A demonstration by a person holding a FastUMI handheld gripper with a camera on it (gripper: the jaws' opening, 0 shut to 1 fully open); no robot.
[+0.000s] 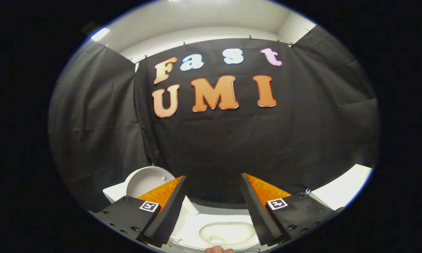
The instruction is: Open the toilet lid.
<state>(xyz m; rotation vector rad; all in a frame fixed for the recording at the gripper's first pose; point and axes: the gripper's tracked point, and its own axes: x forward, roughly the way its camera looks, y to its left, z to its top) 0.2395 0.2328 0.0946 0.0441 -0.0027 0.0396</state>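
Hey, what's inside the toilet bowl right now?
With the toilet lid raised, the toilet bowl between the open gripper jaws shows a pale, bare-looking basin. Its near part is hidden by the jaws.

Gripper point(213, 181): square tag markers, screws, ridged finger pads.

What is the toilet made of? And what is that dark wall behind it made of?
The toilet looks like glazed ceramic, though it could be plastic: it is white, smooth and a little shiny. Its raised lid looks smooth and white too, probably plastic. The wall is black cloth: it is matte, with creases and folds. The gripper hangs open above the bowl.
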